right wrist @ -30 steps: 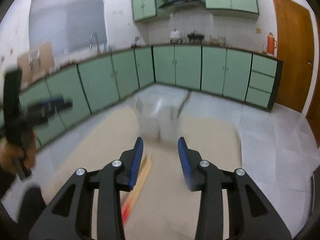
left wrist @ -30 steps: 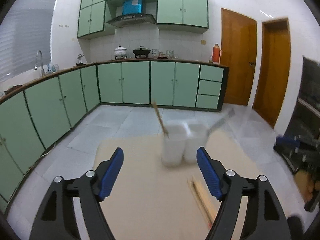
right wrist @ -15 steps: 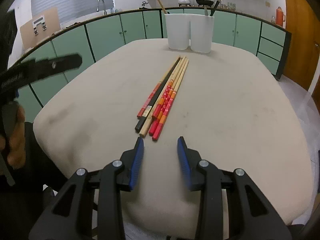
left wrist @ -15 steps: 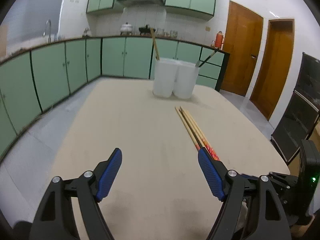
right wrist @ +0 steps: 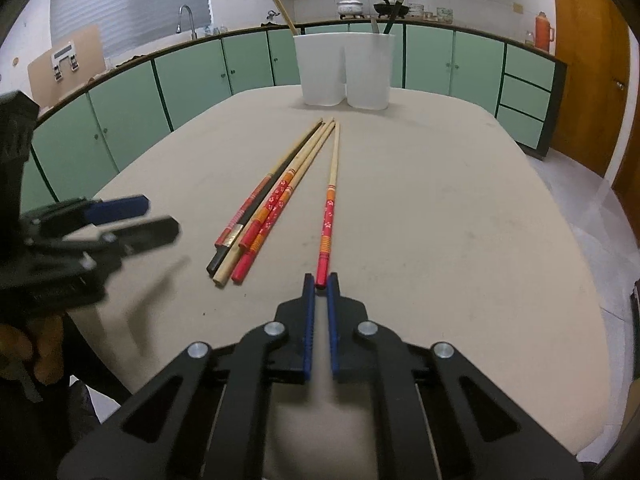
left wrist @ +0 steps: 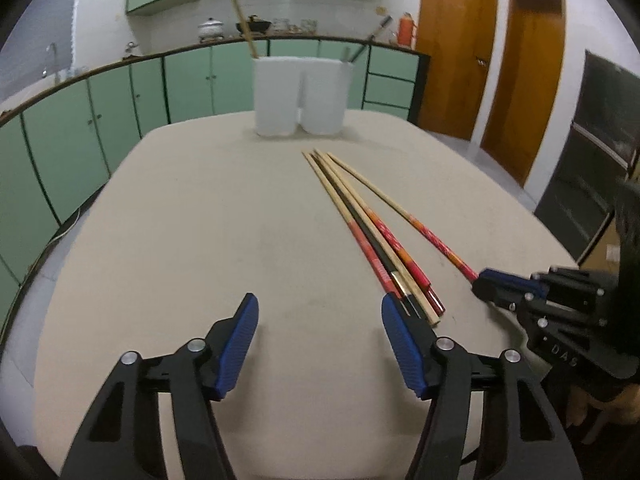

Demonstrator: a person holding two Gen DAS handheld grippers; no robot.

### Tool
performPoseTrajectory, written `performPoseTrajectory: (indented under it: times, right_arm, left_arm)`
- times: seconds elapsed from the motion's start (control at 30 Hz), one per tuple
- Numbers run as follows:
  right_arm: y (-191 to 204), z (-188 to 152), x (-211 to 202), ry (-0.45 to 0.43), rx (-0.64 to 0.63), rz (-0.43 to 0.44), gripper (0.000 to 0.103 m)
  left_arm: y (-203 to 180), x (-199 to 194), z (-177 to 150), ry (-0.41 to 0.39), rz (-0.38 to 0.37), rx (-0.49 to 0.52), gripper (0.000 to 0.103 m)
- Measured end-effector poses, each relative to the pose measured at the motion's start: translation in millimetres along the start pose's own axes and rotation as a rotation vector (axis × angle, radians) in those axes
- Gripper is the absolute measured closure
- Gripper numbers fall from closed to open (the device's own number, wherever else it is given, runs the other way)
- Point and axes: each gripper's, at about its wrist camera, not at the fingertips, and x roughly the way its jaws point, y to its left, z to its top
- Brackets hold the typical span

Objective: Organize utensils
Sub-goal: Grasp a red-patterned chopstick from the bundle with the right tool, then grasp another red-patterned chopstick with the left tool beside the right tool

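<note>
Leftmost, the left gripper point(left wrist: 318, 334) hovers low over the beige counter point(left wrist: 200, 220), its jaws closing but with a clear gap and only bare counter between them; the near ends of the bundled chopsticks lie just beside its right blue pad point(left wrist: 404, 350). Next comes that bundle of chopsticks point(right wrist: 266, 208), several sticks lying side by side on the middle of the counter, red, black and plain wooden handles toward the near edge, their thin tips converging toward the far side. Just right of the bundle, apart from it at the near end, lies a single red-handled chopstick point(right wrist: 329, 208), and the right gripper point(right wrist: 320, 280) has its jaws pinched narrowly on the red near end of that stick. Farther back, past the tips, a white two-compartment holder point(right wrist: 344, 68) stands upright at the far edge of the counter, with a wooden utensil leaning out of its left compartment and dark-handled ones rising from its right.
</note>
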Motion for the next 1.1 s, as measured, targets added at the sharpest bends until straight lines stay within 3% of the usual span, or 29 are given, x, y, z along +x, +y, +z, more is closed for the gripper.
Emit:
performPoseTrajectory:
  times: [0.1, 0.27, 0.57, 0.67, 0.73, 0.8, 0.97, 1.1]
  right_arm:
    - [-8, 1, 0, 0.000, 0.028, 0.002, 0.098]
    - [-16, -2, -3, 0.002, 0.053, 0.004, 0.097]
    - [-15, 2, 3, 0.000, 0.023, 0.018, 0.093]
    - [-13, 3, 2, -0.017, 0.024, -0.023, 0.098]
    - [-14, 1, 0, -0.029, 0.047, -0.067, 0.098]
    - [-10, -1, -2, -0.045, 0.056, -0.114, 0.098]
    - [-1, -7, -7, -0.068, 0.078, -0.167, 0.098]
    - [0, -12, -6, -0.063, 0.078, -0.134, 0.094]
  left_arm:
    - [-10, 12, -1, 0.038, -0.001, 0.032, 0.047]
    - [-24, 16, -3, 0.032, 0.004, 0.074, 0.047]
    - [-32, 20, -1, 0.016, 0.013, 0.064, 0.048]
    - [-27, 20, 0, 0.001, 0.027, 0.036, 0.063]
    - [-19, 20, 1, -0.012, 0.037, 0.006, 0.086]
    - [-11, 21, 1, -0.020, 0.046, -0.027, 0.096]
    - [-4, 14, -1, -0.051, 0.097, -0.082, 0.097]
    - [2, 14, -4, -0.036, 0.119, -0.090, 0.097]
